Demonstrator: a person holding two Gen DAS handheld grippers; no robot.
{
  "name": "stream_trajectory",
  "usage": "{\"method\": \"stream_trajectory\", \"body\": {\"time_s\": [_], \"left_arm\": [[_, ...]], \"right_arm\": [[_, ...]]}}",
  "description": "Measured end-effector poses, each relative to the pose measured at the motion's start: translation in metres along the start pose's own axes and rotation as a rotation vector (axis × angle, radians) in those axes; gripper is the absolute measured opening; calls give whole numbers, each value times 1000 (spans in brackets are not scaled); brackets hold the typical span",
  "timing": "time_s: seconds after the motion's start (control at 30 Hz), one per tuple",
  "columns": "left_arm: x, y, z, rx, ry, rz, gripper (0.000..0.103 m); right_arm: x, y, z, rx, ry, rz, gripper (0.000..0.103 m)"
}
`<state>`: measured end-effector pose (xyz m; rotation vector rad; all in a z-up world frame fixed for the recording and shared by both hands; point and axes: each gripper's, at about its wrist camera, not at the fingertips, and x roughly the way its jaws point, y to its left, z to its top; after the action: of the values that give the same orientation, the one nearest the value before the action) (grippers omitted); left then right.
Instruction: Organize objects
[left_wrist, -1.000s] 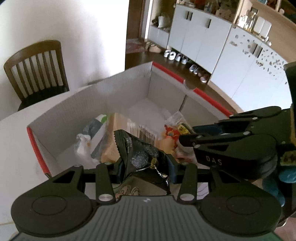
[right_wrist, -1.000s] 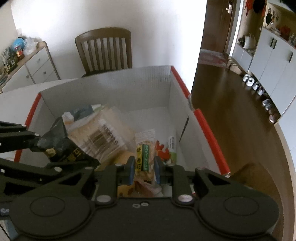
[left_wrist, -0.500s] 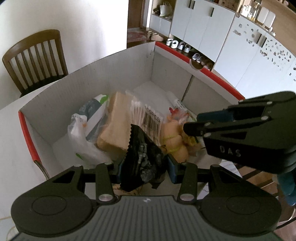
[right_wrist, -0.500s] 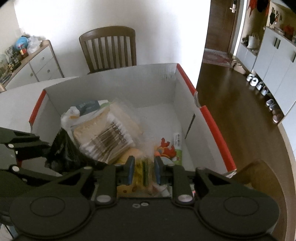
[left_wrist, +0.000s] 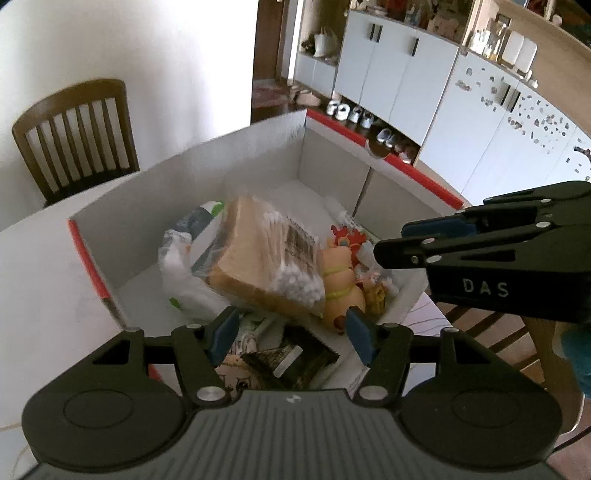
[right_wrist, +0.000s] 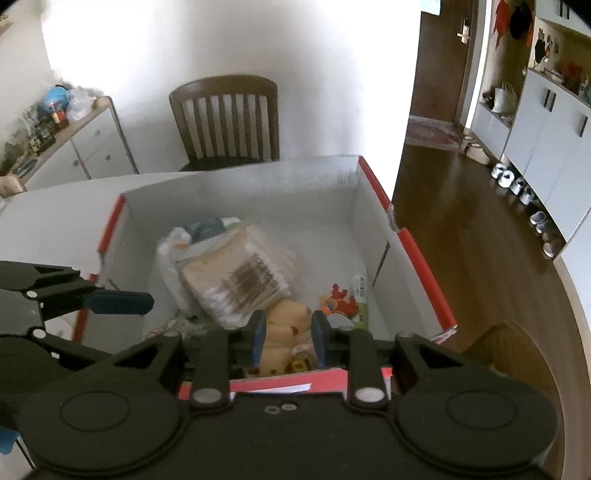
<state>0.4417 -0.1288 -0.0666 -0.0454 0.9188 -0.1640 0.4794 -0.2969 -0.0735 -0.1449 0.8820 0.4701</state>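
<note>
Left claw (left_wrist: 290, 334) has just been opening and now gapes fairly wide with nothing pinched; the black packet (left_wrist: 291, 360) lies loose right under it at the near end of the box (left_wrist: 207, 177). Right claw (right_wrist: 286, 338) has also been easing apart a bit, still a narrow gap, and nothing sits between its pads; it hangs over the box's near red edge, above a yellow plush toy (right_wrist: 286, 317). In the box there's a bag of cotton swabs (left_wrist: 273, 258) leaning on a white plastic bag (left_wrist: 177, 266), plus a red-and-orange toy (right_wrist: 338, 301) by the right wall. The box sits on a white tabletop (left_wrist: 40, 280), with a wooden chair (right_wrist: 225, 118) behind it against the wall.
</note>
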Motion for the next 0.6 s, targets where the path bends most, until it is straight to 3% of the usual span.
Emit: {"method": "stream_trajectory", "body": {"time_s": [0.5, 0.6], "left_arm": [[-67, 8, -16, -8, -126, -36, 63], [-80, 10, -21, -10, -146, -43, 63]], "right_arm": [[-58, 29, -13, -17, -112, 33, 29], [-69, 34, -17, -15, -136, 38, 39]]}}
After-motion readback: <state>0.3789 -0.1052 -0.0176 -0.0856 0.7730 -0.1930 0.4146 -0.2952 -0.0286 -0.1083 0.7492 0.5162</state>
